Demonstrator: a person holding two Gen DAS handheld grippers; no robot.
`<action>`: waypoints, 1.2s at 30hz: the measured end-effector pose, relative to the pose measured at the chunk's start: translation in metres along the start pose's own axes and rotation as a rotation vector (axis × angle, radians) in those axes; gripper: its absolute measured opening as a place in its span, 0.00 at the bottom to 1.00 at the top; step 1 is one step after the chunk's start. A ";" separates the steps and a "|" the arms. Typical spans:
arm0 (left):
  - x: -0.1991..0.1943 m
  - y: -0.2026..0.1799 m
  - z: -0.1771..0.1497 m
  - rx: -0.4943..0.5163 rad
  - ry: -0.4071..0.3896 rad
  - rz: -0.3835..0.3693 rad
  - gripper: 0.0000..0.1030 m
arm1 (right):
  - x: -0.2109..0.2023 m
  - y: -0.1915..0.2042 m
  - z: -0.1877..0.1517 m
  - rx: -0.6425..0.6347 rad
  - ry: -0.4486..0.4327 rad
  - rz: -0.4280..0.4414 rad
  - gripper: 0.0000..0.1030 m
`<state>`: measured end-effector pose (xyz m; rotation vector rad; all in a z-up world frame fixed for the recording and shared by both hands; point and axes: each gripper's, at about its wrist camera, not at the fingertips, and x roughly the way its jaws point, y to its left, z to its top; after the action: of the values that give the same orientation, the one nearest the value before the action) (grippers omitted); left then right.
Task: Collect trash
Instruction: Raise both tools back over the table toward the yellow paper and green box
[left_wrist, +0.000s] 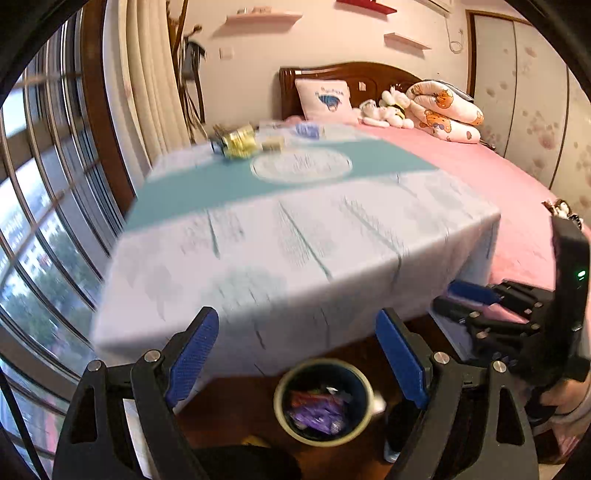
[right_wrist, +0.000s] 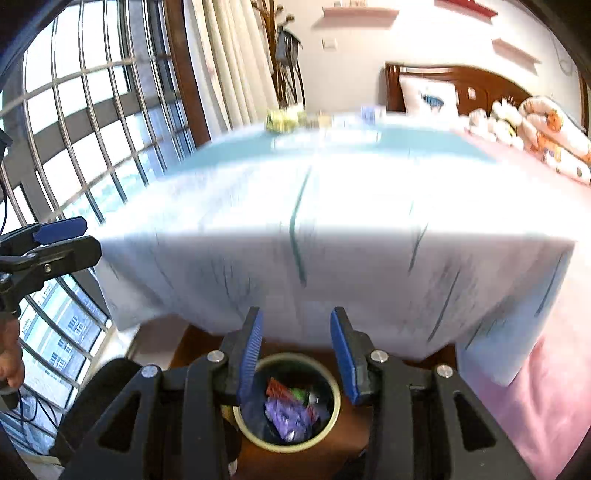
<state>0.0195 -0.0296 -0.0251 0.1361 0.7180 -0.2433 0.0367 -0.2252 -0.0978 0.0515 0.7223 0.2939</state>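
A round dark trash bin stands on the wooden floor below the table's near edge, with red and purple wrappers inside. My left gripper hangs above it, open wide with nothing between its blue pads. My right gripper is also over the bin, its jaws narrower and nothing between them. At the table's far end lie a yellow wrapper bundle, a small beige box and a purple packet, all blurred.
The table carries a pale blue cloth that hangs over its edges. A pink bed with a pillow and plush toys lies to the right. A barred window and curtains line the left. Each gripper shows in the other's view.
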 end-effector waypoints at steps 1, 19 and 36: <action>-0.003 0.001 0.008 0.007 -0.006 0.007 0.83 | -0.008 -0.002 0.010 -0.009 -0.022 0.000 0.37; 0.089 0.092 0.207 -0.133 0.049 -0.003 0.83 | 0.014 -0.065 0.211 -0.021 -0.099 -0.088 0.46; 0.333 0.160 0.294 -0.310 0.198 -0.006 0.83 | 0.242 -0.163 0.348 0.140 0.066 -0.128 0.62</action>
<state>0.4905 0.0057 -0.0205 -0.1390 0.9439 -0.1226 0.4781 -0.2943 -0.0160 0.1286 0.8073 0.1228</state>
